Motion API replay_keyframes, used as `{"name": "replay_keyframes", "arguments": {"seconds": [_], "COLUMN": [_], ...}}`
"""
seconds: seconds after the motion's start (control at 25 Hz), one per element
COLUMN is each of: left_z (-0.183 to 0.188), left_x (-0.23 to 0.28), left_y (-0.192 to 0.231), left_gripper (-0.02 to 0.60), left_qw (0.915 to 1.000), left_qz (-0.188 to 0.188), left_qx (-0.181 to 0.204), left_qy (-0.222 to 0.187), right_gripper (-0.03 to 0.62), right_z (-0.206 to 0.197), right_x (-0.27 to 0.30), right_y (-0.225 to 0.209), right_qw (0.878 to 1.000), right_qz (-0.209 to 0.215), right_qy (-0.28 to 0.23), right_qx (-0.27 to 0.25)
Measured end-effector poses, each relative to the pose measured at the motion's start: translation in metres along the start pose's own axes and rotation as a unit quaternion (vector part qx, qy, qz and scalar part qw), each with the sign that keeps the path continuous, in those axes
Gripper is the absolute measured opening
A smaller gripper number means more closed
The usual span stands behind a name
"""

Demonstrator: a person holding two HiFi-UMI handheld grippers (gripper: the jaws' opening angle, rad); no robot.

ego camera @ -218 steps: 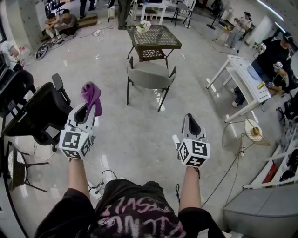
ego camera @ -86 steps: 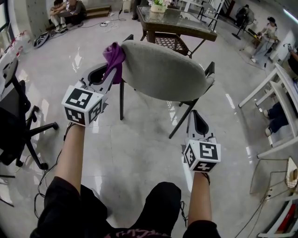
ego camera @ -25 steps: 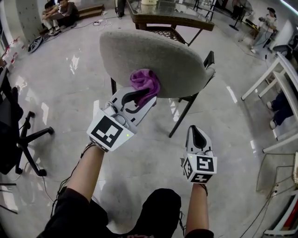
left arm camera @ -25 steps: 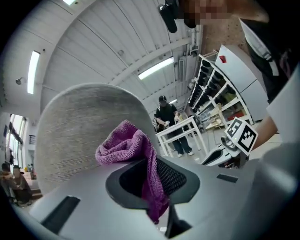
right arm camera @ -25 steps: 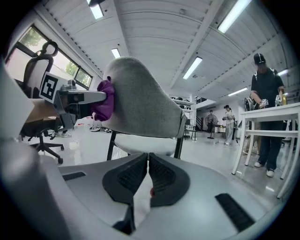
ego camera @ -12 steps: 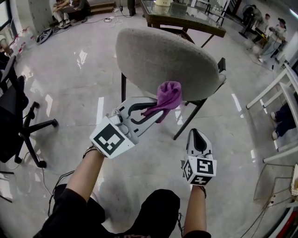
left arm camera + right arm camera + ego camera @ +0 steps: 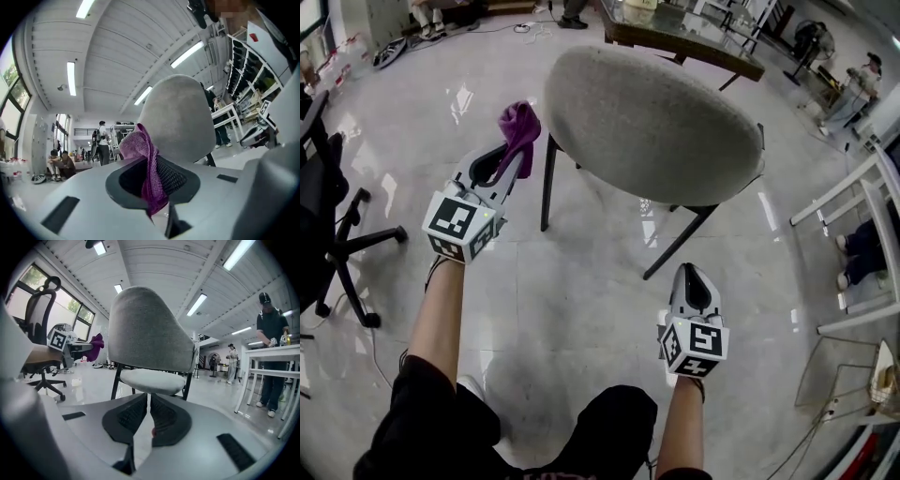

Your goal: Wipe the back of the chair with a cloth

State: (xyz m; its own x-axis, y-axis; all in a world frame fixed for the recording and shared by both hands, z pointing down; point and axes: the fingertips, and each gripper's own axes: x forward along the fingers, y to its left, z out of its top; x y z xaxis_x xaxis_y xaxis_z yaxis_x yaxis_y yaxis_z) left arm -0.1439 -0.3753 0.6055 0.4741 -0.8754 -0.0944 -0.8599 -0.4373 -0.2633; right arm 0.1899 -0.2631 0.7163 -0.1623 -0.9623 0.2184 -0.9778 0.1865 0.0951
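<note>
— What's nearest?

— The right tool (image 7: 690,277), on a bare forearm held low, well short of the chair (image 7: 656,122). It points forward at the chair's seat and dark legs.

— How do its jaws stand?

— In the right gripper view, that tool (image 7: 147,414) has them drawn together, with only a thin slit left between the ribbed pads. Nothing is held.

— And the left one?

— The left arm reaches farther forward, toward the chair's left side. The left tool (image 7: 511,159) tilts up, and its marker cube faces the head camera.

— Is it holding anything?

— Yes, a purple cloth (image 7: 520,122). In the left gripper view the tool (image 7: 152,180) is clamped on the cloth (image 7: 140,150). One bunch stands up above the jaws, and a strip hangs down between them.

— Where is the cloth relative to the chair?

— It is just beside the left edge of the grey padded back, near its upper part. The right gripper view shows the cloth (image 7: 96,347) left of the chair (image 7: 150,333), with a gap between them.

— What does the left tool face?

— The chair's rounded back (image 7: 180,117) rises right behind the cloth.

— Anything beyond the chair?

— A dark table (image 7: 694,42) stands on its far side. A black office chair (image 7: 328,216) sits well off to the chair's left.
</note>
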Motion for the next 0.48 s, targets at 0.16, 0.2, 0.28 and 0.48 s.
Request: {"name": "replay_keyframes", "arguments": {"seconds": [0.16, 0.2, 0.28, 0.48], "left_z": [-0.008, -0.006, 0.0, 0.022], "left_x": [0.021, 0.025, 0.034, 0.037], "left_y": [-0.025, -0.035, -0.056, -0.101], "left_gripper": [0.072, 0.072, 0.072, 0.072], "left_qw": [0.9993, 0.9988, 0.9975, 0.9952], "left_qz": [-0.029, -0.043, -0.069, -0.09], "left_qx": [-0.023, -0.022, -0.012, 0.028], "left_qy": [0.003, 0.0, -0.011, -0.027], "right_gripper": [0.029, 0.029, 0.029, 0.029], "right_z": [-0.005, -0.007, -0.008, -0.006], "right_x": [-0.011, -0.012, -0.014, -0.019], "right_y": [-0.017, -0.02, -0.024, -0.03], "right_qw": [1.0, 1.0, 0.999, 1.0], "right_qz": [-0.021, -0.026, -0.03, -0.029], "right_qy": [0.009, 0.01, 0.01, 0.0], "right_qx": [-0.002, -0.001, 0.002, 0.007]}}
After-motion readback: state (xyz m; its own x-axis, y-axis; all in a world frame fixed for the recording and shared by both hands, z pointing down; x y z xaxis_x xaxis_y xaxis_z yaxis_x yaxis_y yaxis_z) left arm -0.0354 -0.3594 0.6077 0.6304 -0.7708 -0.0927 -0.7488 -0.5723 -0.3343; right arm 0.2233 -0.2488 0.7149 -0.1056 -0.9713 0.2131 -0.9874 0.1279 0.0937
